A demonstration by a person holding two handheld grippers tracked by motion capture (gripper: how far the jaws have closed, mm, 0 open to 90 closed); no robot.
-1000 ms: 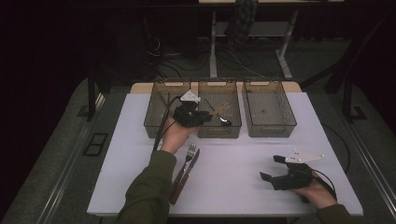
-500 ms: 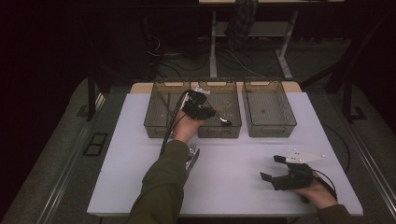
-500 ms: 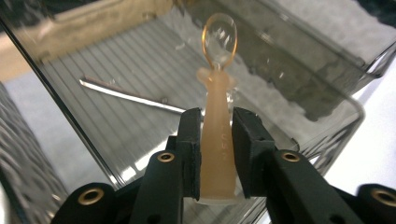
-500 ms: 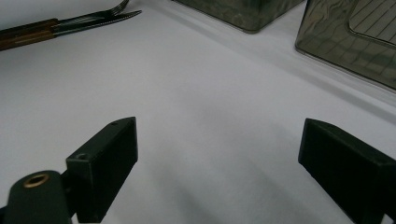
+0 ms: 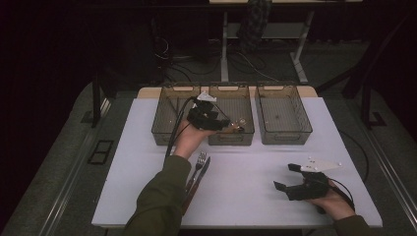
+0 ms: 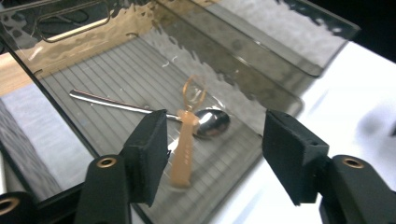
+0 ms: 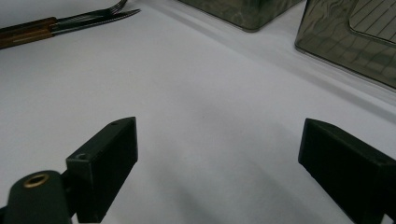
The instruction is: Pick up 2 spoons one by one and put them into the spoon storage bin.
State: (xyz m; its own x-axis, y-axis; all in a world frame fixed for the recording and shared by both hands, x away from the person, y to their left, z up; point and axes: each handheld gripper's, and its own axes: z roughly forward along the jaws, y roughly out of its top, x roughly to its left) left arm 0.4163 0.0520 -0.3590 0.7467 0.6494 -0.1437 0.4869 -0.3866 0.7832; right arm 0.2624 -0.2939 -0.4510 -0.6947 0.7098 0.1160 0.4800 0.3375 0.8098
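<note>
Since 1 s ago the left gripper (image 5: 223, 124) has gone from the tray fronts to over the mid tray (image 5: 246, 105), and its jaws have just been opening; they stand spread, nothing between the pads. Below them a wood-handled spoon (image 6: 189, 135) drops or tilts, blurred, over a steel spoon (image 6: 140, 109) lying inside the mid tray. Fork (image 5: 198, 162) & knife (image 5: 201, 169) lie side by side on the table (image 5: 246, 167), near side of that tray. Right gripper (image 5: 287, 177) rests well apart from the tray, on its near right, jaws spread, empty.
</note>
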